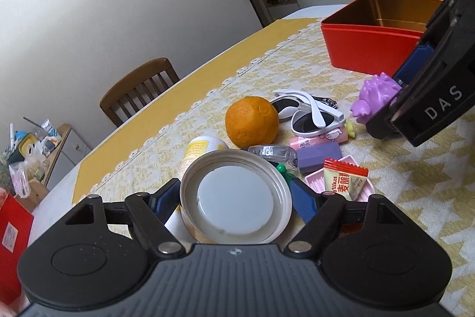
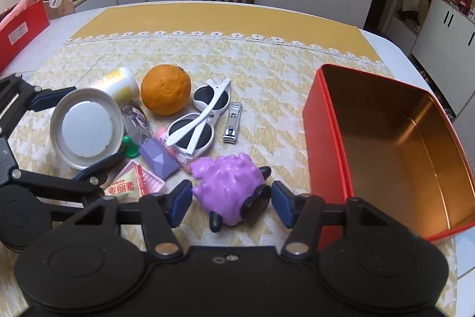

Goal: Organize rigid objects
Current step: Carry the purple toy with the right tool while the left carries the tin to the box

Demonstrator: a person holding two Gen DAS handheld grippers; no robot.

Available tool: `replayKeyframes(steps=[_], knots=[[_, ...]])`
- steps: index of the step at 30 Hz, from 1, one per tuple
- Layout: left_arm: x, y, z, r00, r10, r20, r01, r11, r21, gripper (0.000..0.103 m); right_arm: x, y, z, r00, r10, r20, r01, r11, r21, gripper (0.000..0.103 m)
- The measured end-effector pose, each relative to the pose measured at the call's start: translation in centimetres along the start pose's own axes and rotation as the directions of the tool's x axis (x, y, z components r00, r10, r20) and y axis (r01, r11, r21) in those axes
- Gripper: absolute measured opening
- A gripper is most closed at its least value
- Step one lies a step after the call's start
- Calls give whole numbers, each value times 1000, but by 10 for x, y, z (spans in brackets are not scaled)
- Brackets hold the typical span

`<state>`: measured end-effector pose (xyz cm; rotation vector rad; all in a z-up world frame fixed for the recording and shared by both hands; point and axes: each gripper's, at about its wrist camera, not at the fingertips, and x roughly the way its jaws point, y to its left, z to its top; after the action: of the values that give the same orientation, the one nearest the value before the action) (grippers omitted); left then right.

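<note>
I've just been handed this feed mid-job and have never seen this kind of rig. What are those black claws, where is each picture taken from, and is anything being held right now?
The black claws are two hand-held grippers, each with a camera looking along its fingers, so each picture is one gripper's own view.

The left gripper is closed on a round metal lid; the other view shows it too.

The right gripper has a purple toy between its fingers, but a gap shows on each side, so nothing is gripped yet.

On the yellow tablecloth lie an orange, white sunglasses, nail clippers, a candy packet and other small items. The open red tin beside them looks empty.
</note>
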<state>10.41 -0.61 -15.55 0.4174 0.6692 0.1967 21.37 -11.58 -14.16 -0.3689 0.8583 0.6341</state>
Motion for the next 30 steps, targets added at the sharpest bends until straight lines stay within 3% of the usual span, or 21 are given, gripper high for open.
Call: replayKeyframes(steps=[8, 16, 22, 30], knots=[[-13, 15, 5, 999, -29, 15, 30, 995, -91, 79, -16, -1, -2, 999, 4, 33, -4, 1000, 16, 57], [-35, 33, 24, 998, -61, 30, 66, 973, -221, 79, -46, -7, 2, 996, 4, 91, -7, 1000, 30, 57], [-49, 34, 50, 991, -119, 67, 133, 953, -271, 79, -72, -21, 12, 989, 12, 149, -20, 998, 51, 57], [-49, 22, 94, 967, -224, 121, 250, 920, -301, 79, -91, -57, 17, 980, -22, 199, 7, 997, 76, 57]])
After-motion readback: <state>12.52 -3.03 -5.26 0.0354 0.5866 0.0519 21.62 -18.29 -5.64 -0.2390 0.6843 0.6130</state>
